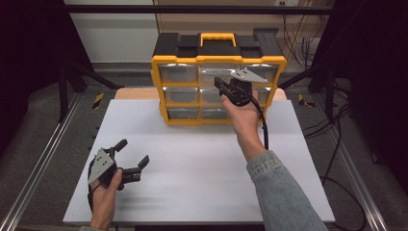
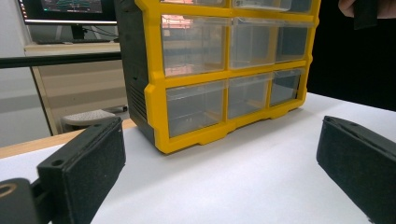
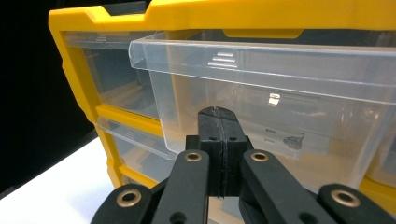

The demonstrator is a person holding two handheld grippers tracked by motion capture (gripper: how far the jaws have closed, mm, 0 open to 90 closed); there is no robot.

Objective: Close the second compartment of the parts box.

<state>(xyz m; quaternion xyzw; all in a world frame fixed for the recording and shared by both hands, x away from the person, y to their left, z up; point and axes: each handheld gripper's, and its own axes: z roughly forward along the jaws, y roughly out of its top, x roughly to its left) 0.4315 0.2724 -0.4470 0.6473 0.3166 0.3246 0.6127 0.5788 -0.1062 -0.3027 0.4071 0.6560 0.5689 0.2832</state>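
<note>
A yellow and black organiser (image 1: 163, 82) with several clear drawers stands at the far side of the white board. Its top middle drawer (image 3: 280, 74) is pulled out a little beyond its neighbours. My right gripper (image 3: 218, 116) is shut, the two black jaws pressed flat together with nothing between them, and its tip sits right at that drawer's clear front, below the lip. In the high view the right gripper (image 1: 219, 82) reaches the drawer (image 1: 209, 72) from the right. My left gripper (image 1: 132, 153) rests open near the board's front left corner, facing the organiser (image 2: 196, 93).
The white board (image 1: 192, 168) lies on a wooden table. Black frame posts and metal rails run along both sides, with cables at the right. The organiser's black carry handle (image 1: 218, 37) is on top. A monitor (image 2: 70, 9) stands behind at the left.
</note>
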